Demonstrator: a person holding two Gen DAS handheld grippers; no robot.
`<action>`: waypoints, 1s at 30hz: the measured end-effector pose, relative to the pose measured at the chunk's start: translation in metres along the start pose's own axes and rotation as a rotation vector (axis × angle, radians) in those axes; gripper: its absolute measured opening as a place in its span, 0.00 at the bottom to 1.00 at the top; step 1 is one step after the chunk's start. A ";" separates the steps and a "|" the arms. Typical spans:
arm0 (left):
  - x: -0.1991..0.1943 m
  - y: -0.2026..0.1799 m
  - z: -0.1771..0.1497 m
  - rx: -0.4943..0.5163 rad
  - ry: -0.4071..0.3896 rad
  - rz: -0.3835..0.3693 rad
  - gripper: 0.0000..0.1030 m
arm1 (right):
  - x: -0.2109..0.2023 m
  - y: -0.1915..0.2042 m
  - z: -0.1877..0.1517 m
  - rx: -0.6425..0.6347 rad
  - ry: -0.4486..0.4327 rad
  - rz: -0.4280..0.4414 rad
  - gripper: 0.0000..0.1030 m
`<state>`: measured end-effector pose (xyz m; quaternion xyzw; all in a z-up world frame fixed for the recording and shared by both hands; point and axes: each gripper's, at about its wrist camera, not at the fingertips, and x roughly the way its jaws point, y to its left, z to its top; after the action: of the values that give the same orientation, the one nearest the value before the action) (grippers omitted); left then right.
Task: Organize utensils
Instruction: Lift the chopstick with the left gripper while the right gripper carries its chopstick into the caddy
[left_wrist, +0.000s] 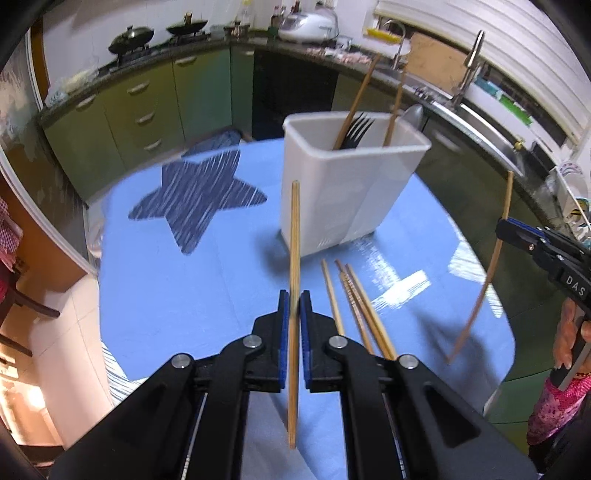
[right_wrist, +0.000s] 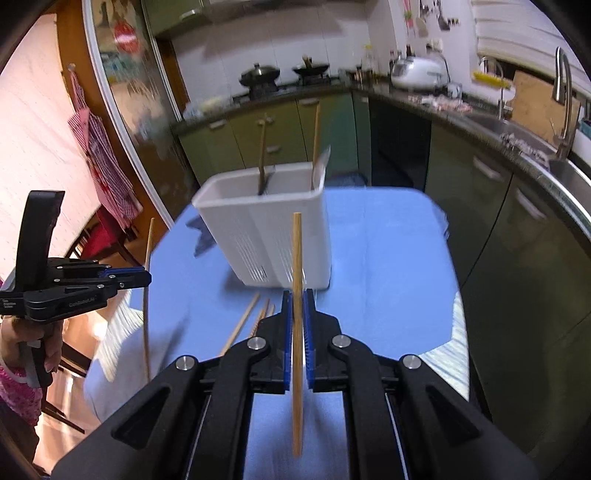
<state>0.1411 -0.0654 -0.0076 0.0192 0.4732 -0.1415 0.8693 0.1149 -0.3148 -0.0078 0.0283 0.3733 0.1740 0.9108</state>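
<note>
Left wrist: tongs (left_wrist: 294, 304) pinch chopstick (left_wrist: 294, 240) upright.

White letters "DAS" stand on the black body of the right gripper (left_wrist: 517, 236) at the right edge of the left wrist view. Small white lettering on the left gripper (right_wrist: 142, 277), at the left edge of the right wrist view, is too blurred to read.

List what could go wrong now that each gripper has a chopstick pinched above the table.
1. The left gripper and the right gripper each pinch a single thin chopstick near its middle; either could pivot or slip in the pads.
2. The white holder already contains a fork and chopsticks, so an incoming tip might catch on them or on the rim.
3. Loose chopsticks lie on the table near the holder and could get knocked.
</note>
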 end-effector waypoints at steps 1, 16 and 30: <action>-0.008 -0.003 0.003 0.008 -0.018 0.000 0.06 | -0.007 0.001 0.003 0.000 -0.015 0.003 0.06; -0.050 -0.019 0.036 0.045 -0.106 -0.026 0.06 | -0.041 0.012 0.057 -0.013 -0.118 0.024 0.06; -0.136 -0.037 0.113 0.077 -0.271 -0.045 0.06 | -0.099 0.024 0.162 -0.038 -0.252 0.032 0.06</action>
<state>0.1538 -0.0883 0.1713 0.0225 0.3461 -0.1804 0.9204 0.1545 -0.3125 0.1797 0.0388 0.2518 0.1907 0.9480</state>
